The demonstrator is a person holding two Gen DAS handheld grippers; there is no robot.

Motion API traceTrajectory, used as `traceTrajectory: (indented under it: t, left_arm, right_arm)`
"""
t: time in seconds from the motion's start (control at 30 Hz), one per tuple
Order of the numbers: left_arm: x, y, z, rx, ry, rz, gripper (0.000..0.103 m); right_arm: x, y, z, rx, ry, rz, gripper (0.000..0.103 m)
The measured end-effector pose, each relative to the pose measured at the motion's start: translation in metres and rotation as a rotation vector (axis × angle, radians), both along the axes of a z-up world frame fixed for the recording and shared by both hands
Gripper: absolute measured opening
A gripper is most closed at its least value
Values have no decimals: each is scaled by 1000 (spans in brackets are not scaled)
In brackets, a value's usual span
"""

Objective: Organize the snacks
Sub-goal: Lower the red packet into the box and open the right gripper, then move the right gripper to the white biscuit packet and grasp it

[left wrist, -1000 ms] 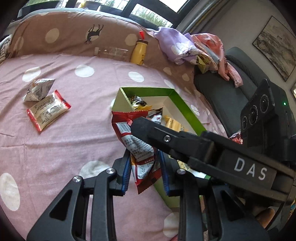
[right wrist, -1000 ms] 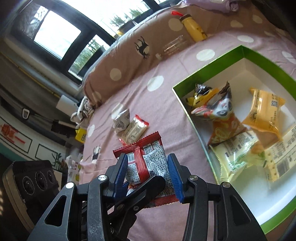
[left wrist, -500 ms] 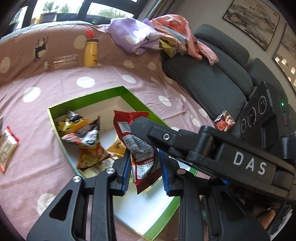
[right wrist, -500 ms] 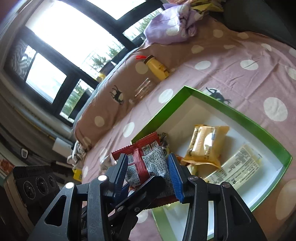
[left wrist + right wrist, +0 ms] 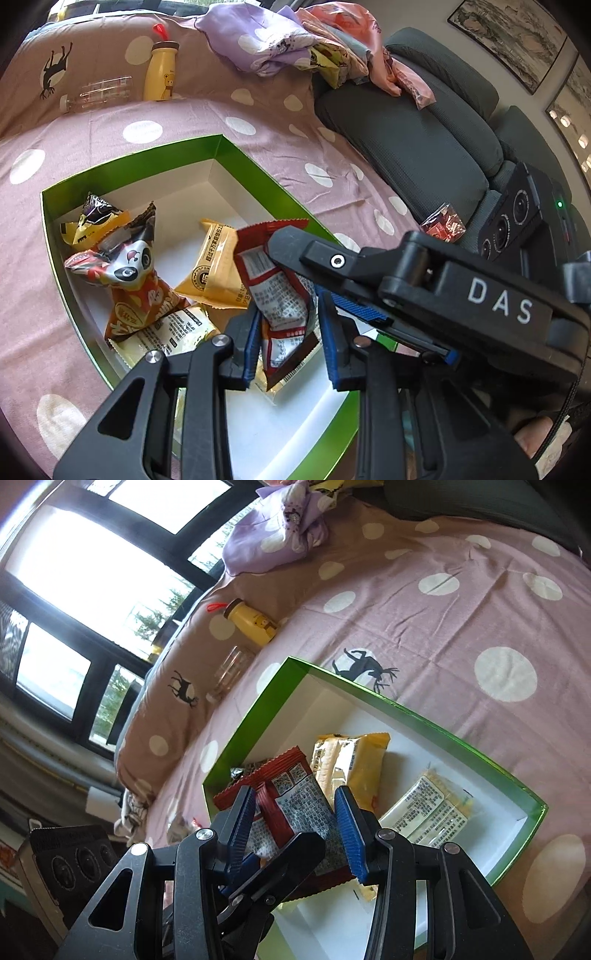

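A red snack packet hangs over the open green box with white inside. My left gripper is shut on the packet's lower part. My right gripper is shut on the same red packet from the other side, and its black arm crosses the left wrist view. The box holds a panda-print packet, a yellow packet and a pale printed packet. The yellow packet and the pale packet also show in the right wrist view.
The box lies on a pink polka-dot bedspread. A yellow bottle and a clear bottle lie against the brown cushion behind. A pile of clothes and a dark sofa with a small red packet stand to the right.
Both grippers have carried the red packet sideways from over the bedspread to above the box. The two loose packets on the bedspread have left the left wrist view.
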State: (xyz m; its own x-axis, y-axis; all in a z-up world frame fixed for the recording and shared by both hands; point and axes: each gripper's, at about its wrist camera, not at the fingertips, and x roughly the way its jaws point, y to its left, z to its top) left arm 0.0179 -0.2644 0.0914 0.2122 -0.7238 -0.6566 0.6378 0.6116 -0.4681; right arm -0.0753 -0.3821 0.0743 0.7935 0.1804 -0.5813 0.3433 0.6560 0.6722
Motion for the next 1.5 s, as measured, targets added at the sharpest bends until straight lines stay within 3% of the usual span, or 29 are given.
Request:
traceTrajectory:
  t: [0.13,0.3,0.37,0.43,0.6,0.73,0.9,1.03,1.13,1.3,1.5]
  left_arm:
    - [-1,5,1,1,-1,22,27]
    - [-7,23,17,0,-57,60,35]
    - [-13,33,27,28,-114,82,52]
    - [-17,44,34,65,-152,111,62]
    - [-23,99,42,61,-137,228,79]
    - [-29,153,45,99,-167,414,86]
    - [-33,216,39,59,-116,612,89]
    - [-31,242,39,91,-123,716,94]
    - [-29,256,38,123,-136,743,96]
    - [-23,288,34,102,-97,819,96]
    - [-22,314,30,177,-88,919,96]
  right_arm:
    - [1,0,-1,-2,10,-5,48]
    - [-6,0,10,-67,-10,-63,48]
    - [-7,2,13,-85,-19,-70,51]
    - [-8,5,17,-99,-38,-67,54]
    - [-8,22,29,-152,-96,-36,74]
    - [-3,38,36,-203,-107,-13,77]
    - [5,69,42,-291,-104,50,80]
    - [12,99,43,-356,-107,113,80]
    - [21,123,37,-388,-98,174,81]
    - [35,163,26,-465,-58,270,81]
    - [47,202,13,-524,-11,353,82]
